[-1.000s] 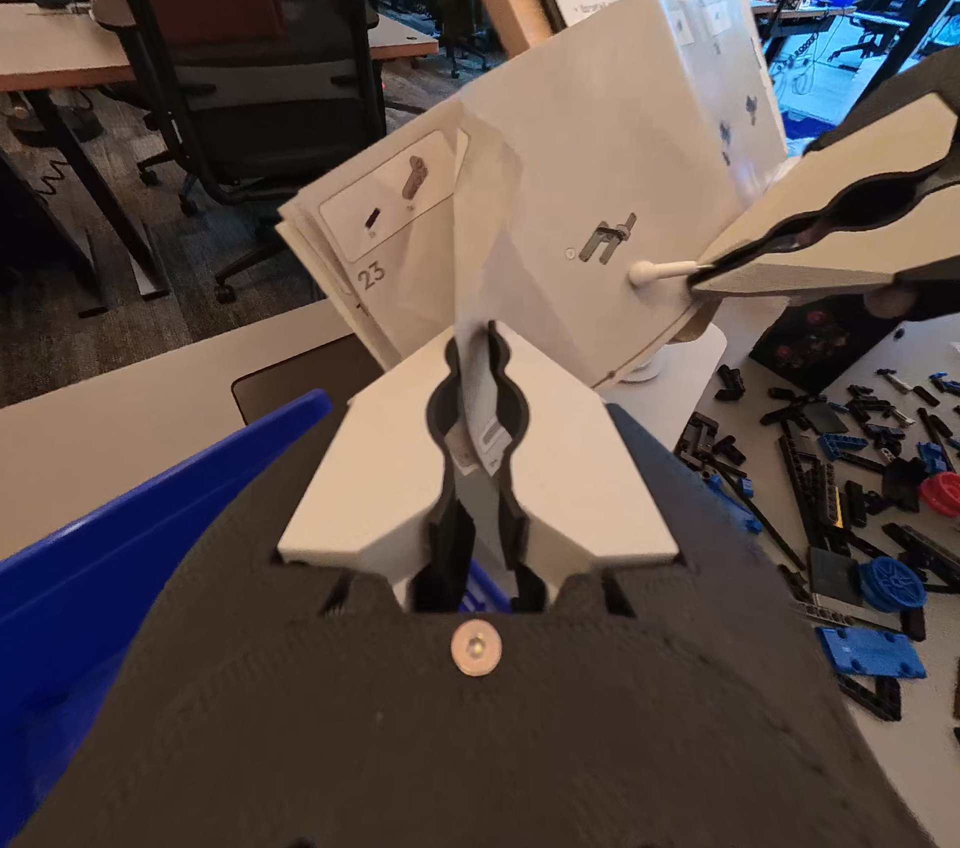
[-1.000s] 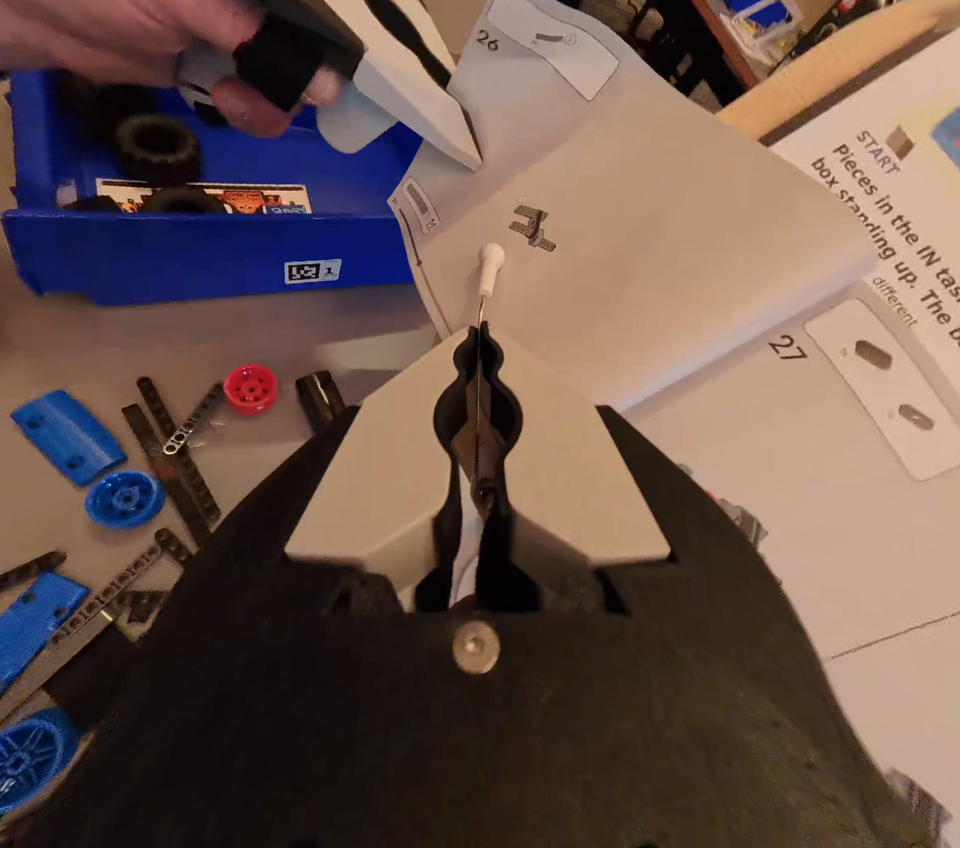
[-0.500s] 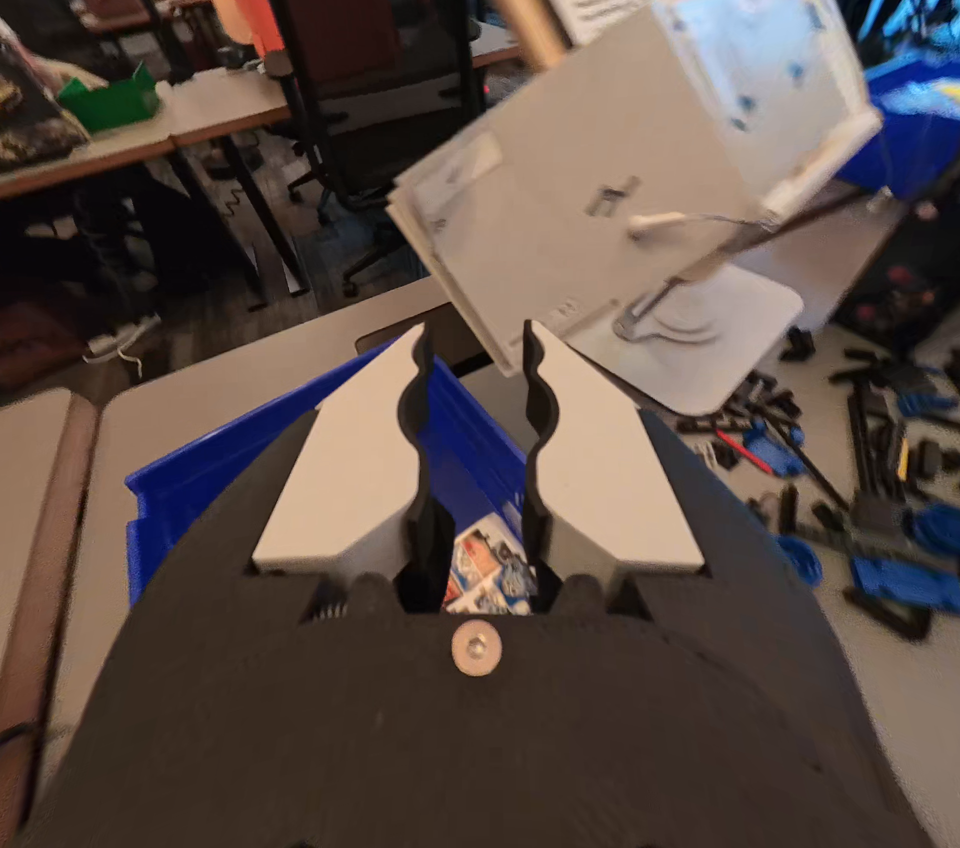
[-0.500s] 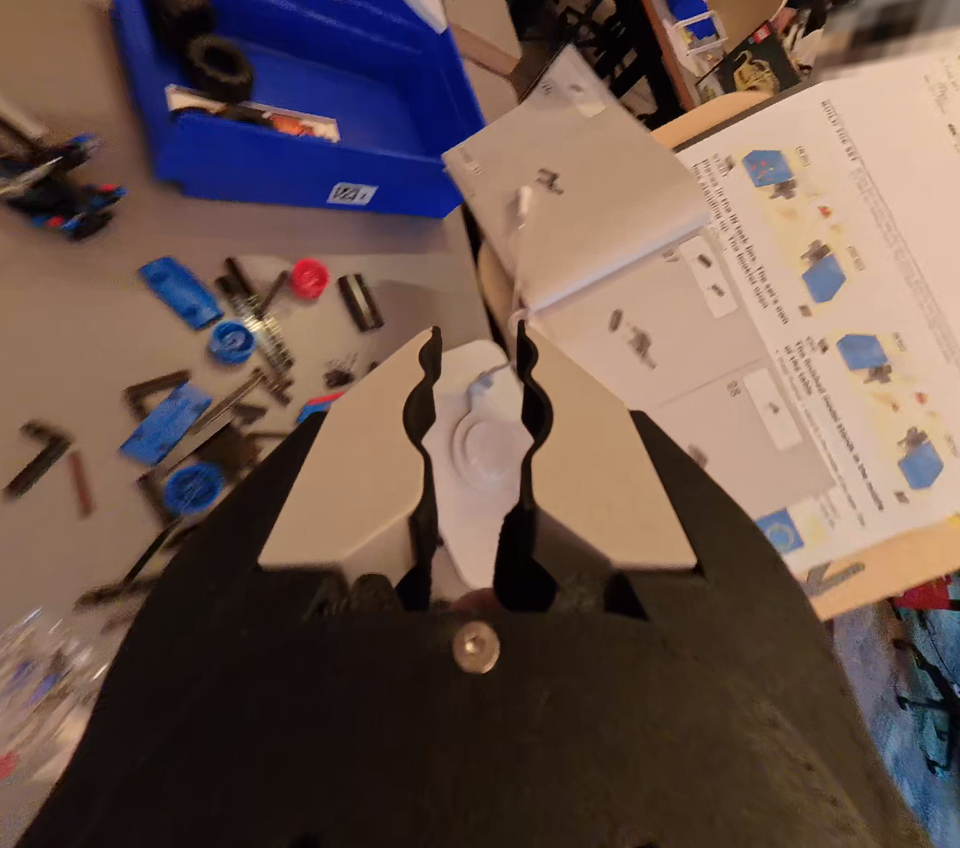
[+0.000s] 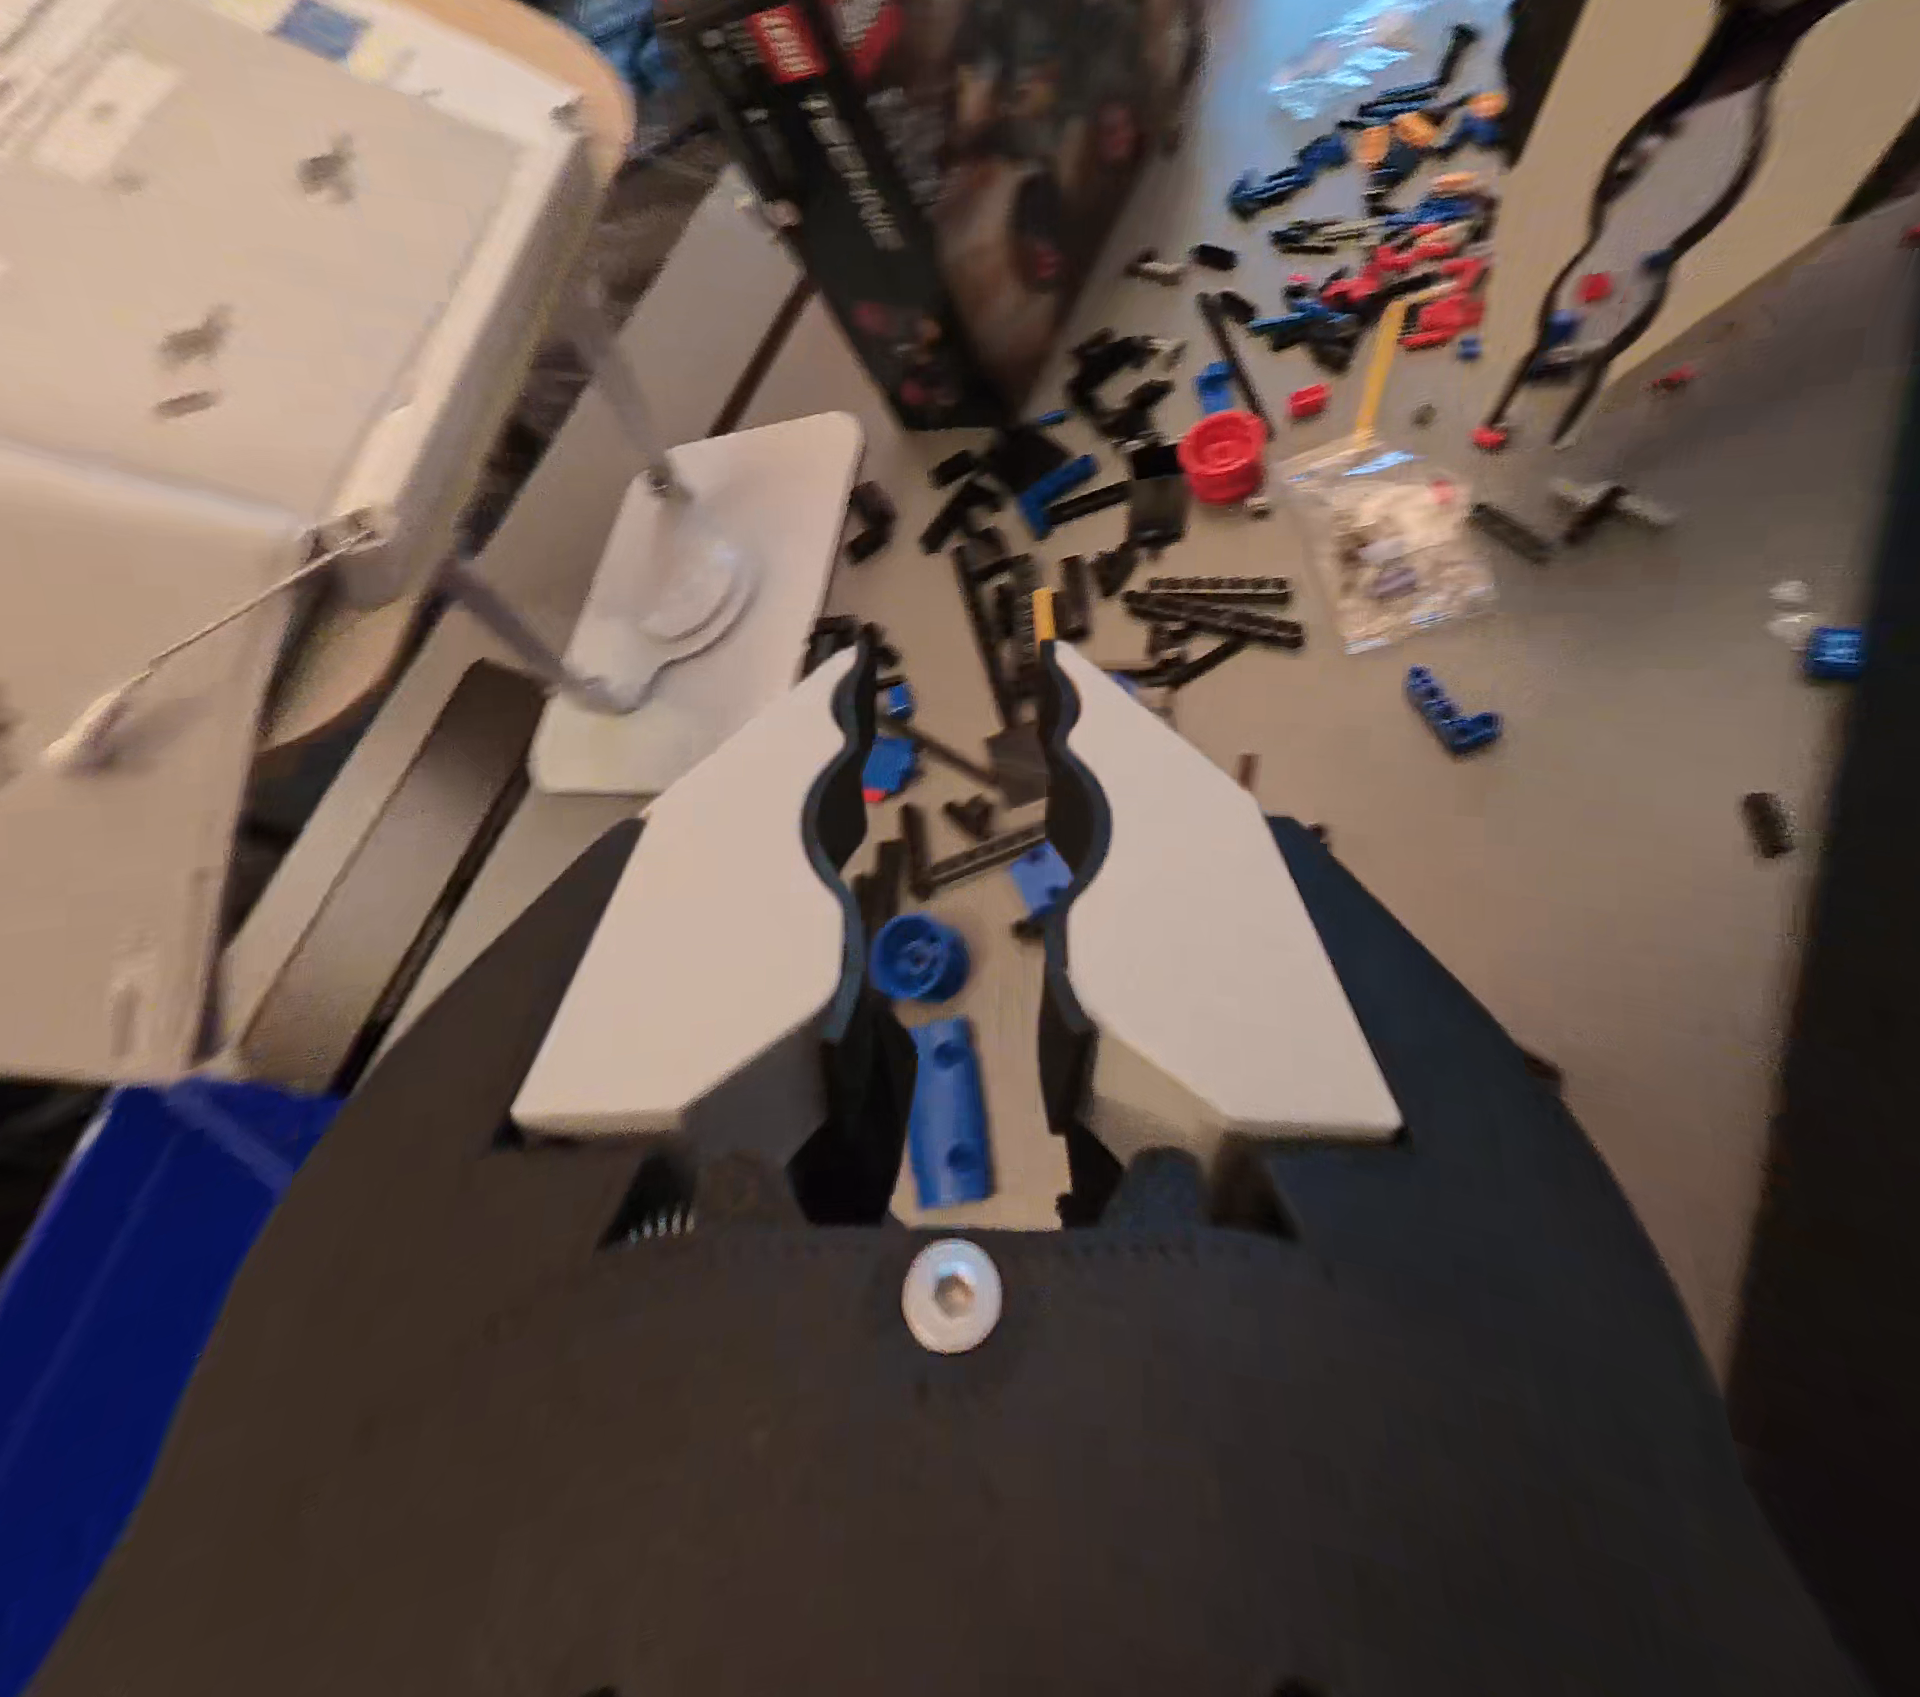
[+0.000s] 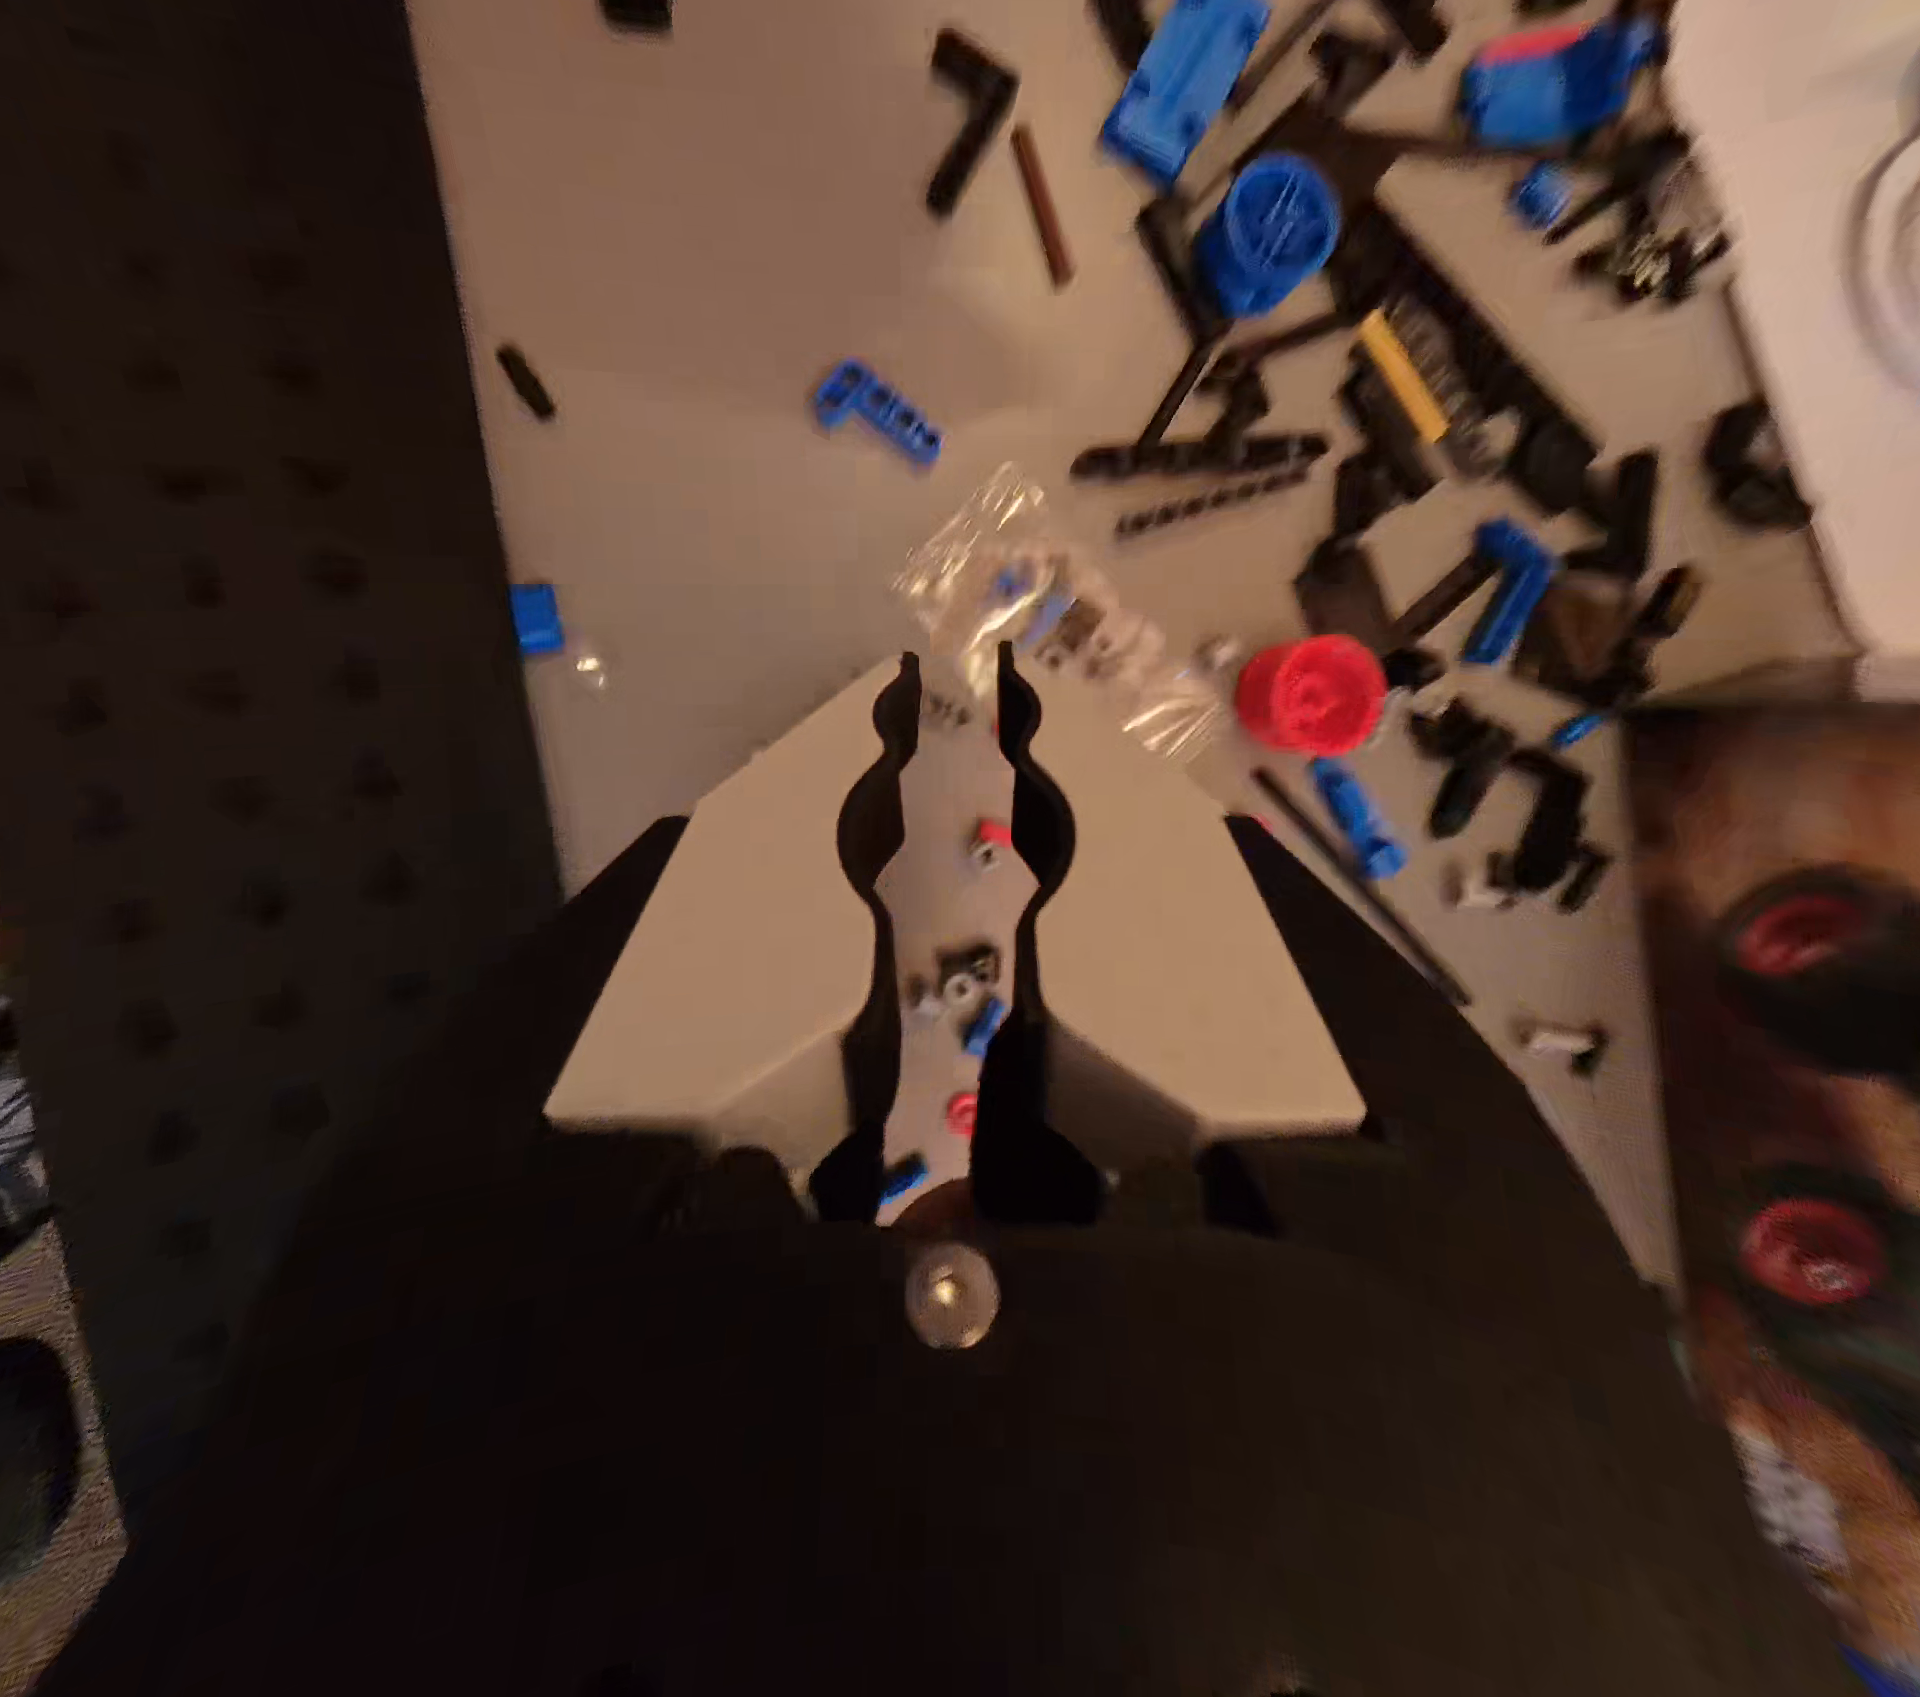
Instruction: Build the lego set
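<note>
— Left wrist view first?
— Left hand-held gripper (image 5: 954, 671) parted fairly wide, nothing between the fingers, poised above the grey surface (image 5: 1621, 816). Visible through the gap: a blue wheel hub (image 5: 918, 958) and a curved blue panel (image 5: 948, 1114), both lying flat. Beyond the tips, a loose scatter of black beams (image 5: 1210, 603), a red wheel hub (image 5: 1226, 455), a clear bag of small parts (image 5: 1387, 551).
— And farther back?
— Dark lego box (image 5: 935, 89) standing upright behind the pieces. To the left, instruction booklet (image 5: 239, 245) propped on a white stand (image 5: 707, 567). Blue bin (image 5: 114, 1335) at lower left. Right hand-held gripper (image 5: 1621, 213) at the upper right edge, also parted. All somewhat blurred.
— Right wrist view?
— Right hand-held gripper (image 6: 956, 660) narrowly parted, empty, pointing down at the surface (image 6: 727, 193). Clear bag (image 6: 1023, 608) just past the fingertips, red wheel hub (image 6: 1311, 695) beside it to the right. Blue wheel hub (image 6: 1273, 231) among black beams (image 6: 1205, 458) farther up. Small L-shaped blue piece (image 6: 875, 413) apart on the left. Box (image 6: 1787, 1024) at the right edge. Heavy blur; tiny bits under the fingers not identifiable.
</note>
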Tool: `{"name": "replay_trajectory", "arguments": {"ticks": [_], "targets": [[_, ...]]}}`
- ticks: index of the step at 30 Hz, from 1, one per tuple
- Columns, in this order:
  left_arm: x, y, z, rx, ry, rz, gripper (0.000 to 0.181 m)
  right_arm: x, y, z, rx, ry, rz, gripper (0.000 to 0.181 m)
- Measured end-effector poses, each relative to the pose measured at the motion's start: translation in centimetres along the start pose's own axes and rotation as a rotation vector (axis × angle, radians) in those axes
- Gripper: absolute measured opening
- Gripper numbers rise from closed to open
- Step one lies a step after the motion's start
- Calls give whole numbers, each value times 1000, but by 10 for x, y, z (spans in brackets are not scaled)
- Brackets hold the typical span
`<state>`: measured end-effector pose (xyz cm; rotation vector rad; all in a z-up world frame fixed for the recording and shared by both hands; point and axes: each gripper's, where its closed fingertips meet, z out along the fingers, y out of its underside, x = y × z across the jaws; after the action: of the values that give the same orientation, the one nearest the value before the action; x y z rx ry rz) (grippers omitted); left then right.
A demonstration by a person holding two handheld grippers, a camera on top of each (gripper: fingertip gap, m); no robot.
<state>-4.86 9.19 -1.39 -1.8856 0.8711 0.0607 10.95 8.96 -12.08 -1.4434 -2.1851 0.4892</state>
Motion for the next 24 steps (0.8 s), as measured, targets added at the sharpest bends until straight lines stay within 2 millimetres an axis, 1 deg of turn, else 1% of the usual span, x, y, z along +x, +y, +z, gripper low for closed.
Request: {"name": "replay_trajectory", "arguments": {"ticks": [2,6,9,11,14,16,18,21,24], "targets": [[21,-3,15,-7,56,4,29,-12,15,7,-14,-17,48,13],[52,-2,39,-24,106,38,29,-26,26,19,4,-40,113,10],[77,-3,53,-6,174,3,29,-30,32,28,-6,-46,142,9],[93,-5,59,14,230,-29,29,-32,36,33,-17,-55,146,5],[104,-1,68,17,252,-28,30,-32,35,35,2,-57,156,2],[111,2,72,28,276,-33,30,-30,32,33,22,-49,161,2],[113,4,74,40,292,-46,30,-29,24,27,60,-36,153,3],[117,-1,71,90,327,-51,31,-22,3,15,146,-14,144,3],[124,-10,63,162,393,-69,30,-13,-21,5,227,16,124,3]]}}
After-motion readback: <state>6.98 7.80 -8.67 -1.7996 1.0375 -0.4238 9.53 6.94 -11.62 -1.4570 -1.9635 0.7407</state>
